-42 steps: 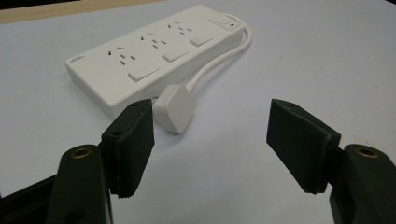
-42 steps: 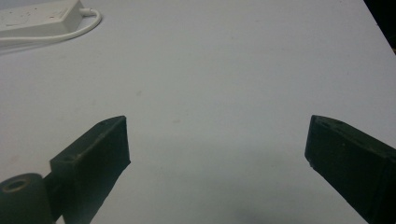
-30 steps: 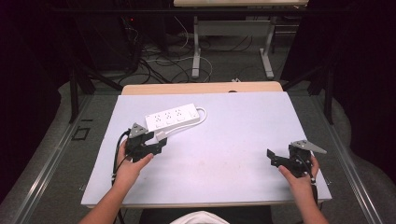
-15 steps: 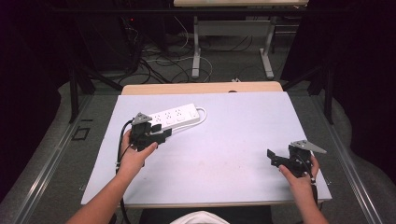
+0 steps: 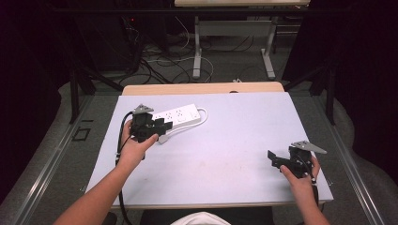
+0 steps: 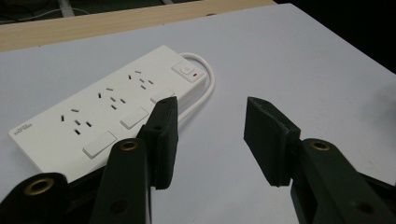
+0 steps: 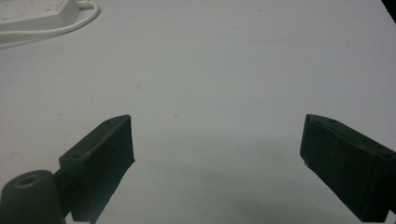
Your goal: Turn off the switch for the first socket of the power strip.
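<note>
left gripper (image 5: 162, 127) sits right at the near-left end of the power strip (image 5: 180, 116), jaws parted to a moderate gap and holding nothing. from its own camera i see the left gripper (image 6: 210, 140) with one jaw overlapping the strip's (image 6: 107, 109) near long edge and the other out over bare surface (image 5: 234, 136); i can't tell whether that jaw actually touches the casing.

going from big to small: the pale surface carries one item, the white power strip, lying in the far-left part. its long axis runs from near-left up to far-right, with the switch (image 6: 186, 70) and its red indicator at the far-right end, where the white cord (image 6: 208, 91) loops out and curls back along the near side.

right gripper (image 5: 277, 161) hangs over the near-right corner, well apart from the strip, jaws spread wide and empty. in the right gripper view i catch just a corner of the strip (image 7: 32, 16) and cord far off at upper left.

so i judge the left hand (image 5: 133, 150) is the one placed to act: the strip lies just ahead and to the left of its jaws, roughly along their line rather than across it.
</note>
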